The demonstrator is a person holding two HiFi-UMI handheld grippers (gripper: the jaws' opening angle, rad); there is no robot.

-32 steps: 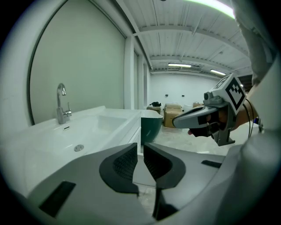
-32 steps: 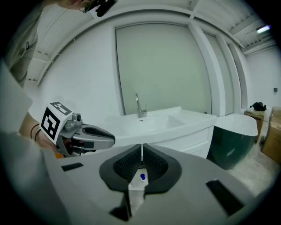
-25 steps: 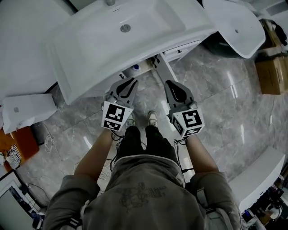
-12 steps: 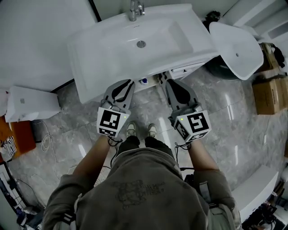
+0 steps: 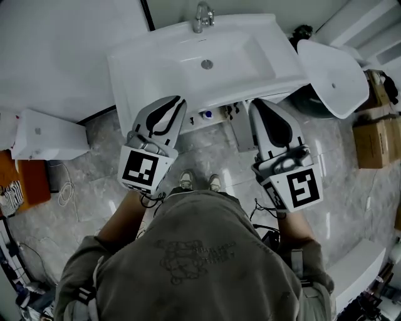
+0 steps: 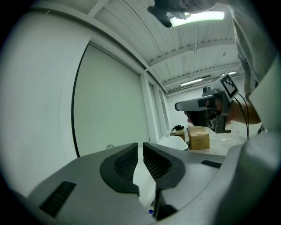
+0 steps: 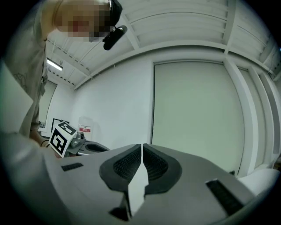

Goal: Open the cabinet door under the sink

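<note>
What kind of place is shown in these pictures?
Probably a workshop or showroom with a bathroom mock-up, not a home: a sink with a tap, a loose basin beside it, and cardboard boxes nearby.

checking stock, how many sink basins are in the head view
2: the sink with the faucet at top centre, and a loose basin to its right. Others may be hidden.

The white ceramic sink basin (image 5: 188, 69) overhangs the space below — nothing passes straight down through its front rim. Under it a white cabinet door (image 5: 241, 130) stands out edge-on, splitting the gap. Grey marble floor (image 5: 203, 147) before my shoes (image 5: 199, 181) lies open; a loose white basin (image 5: 332, 69) crowds the right, a white box (image 5: 47, 135) the left.
</note>
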